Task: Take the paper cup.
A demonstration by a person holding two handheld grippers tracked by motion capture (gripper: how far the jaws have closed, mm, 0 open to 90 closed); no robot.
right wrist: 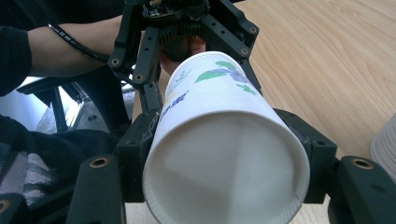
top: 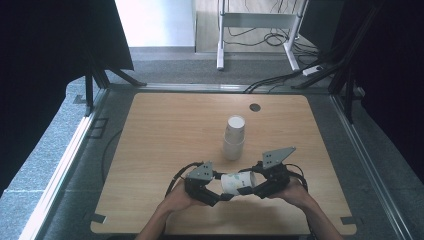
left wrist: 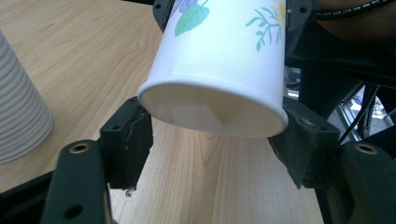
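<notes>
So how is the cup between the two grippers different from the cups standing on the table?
The held cup is single; the stack is several cups nested together. The held cup lies on its side above the table, gripped at both ends by the left gripper and right gripper; the stack stands free on the table. The held cup shows printed leaves and flowers; no print is visible on the stack. Both look like white paper cups.

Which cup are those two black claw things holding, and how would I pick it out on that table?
Start at the light wooden table and find the near edge, where the person's hands are. The white paper cup with printed leaves lies sideways between the left gripper and right gripper, fingers on each end. The upright plain white cup stack behind has no print.
</notes>
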